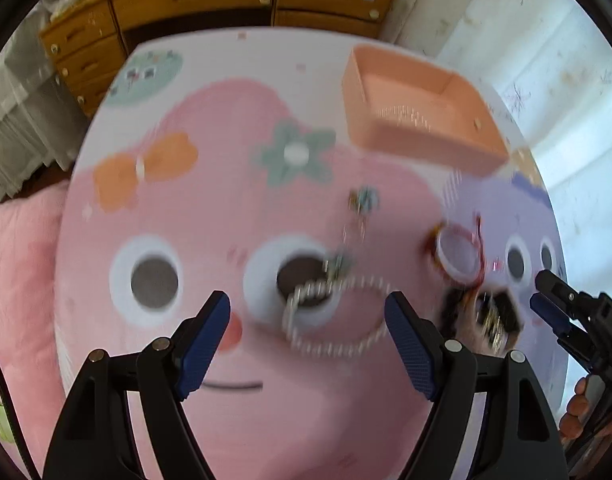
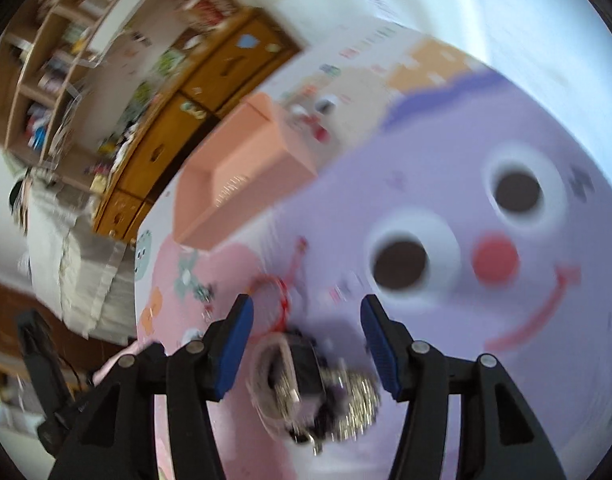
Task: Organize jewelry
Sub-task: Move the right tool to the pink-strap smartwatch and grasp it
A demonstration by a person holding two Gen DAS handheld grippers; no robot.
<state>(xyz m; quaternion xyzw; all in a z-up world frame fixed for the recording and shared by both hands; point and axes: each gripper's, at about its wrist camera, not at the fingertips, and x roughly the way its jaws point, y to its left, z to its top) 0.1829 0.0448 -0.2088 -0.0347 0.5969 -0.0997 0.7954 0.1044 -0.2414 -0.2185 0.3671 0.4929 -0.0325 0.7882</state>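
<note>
A pearl necklace (image 1: 330, 316) lies in a loop on the cartoon mat (image 1: 225, 208), between the fingers of my open left gripper (image 1: 308, 334). A small teal earring (image 1: 364, 200) and a red string bracelet (image 1: 460, 254) lie beyond it. A dark heap of silver jewelry (image 1: 494, 316) lies to the right; in the right wrist view this heap (image 2: 318, 388) sits between the fingers of my open right gripper (image 2: 306, 344). The right gripper also shows in the left wrist view (image 1: 546, 300). A peach tray (image 1: 418, 108) holding a pearl strand stands at the back right; it also shows in the right wrist view (image 2: 241, 172).
A wooden dresser (image 1: 225, 4) stands behind the table. A pink cushion (image 1: 17, 280) lies left of the table. White curtains (image 1: 546, 60) hang on the right. Shelves with clutter (image 2: 85, 60) show in the right wrist view. Both views are motion-blurred.
</note>
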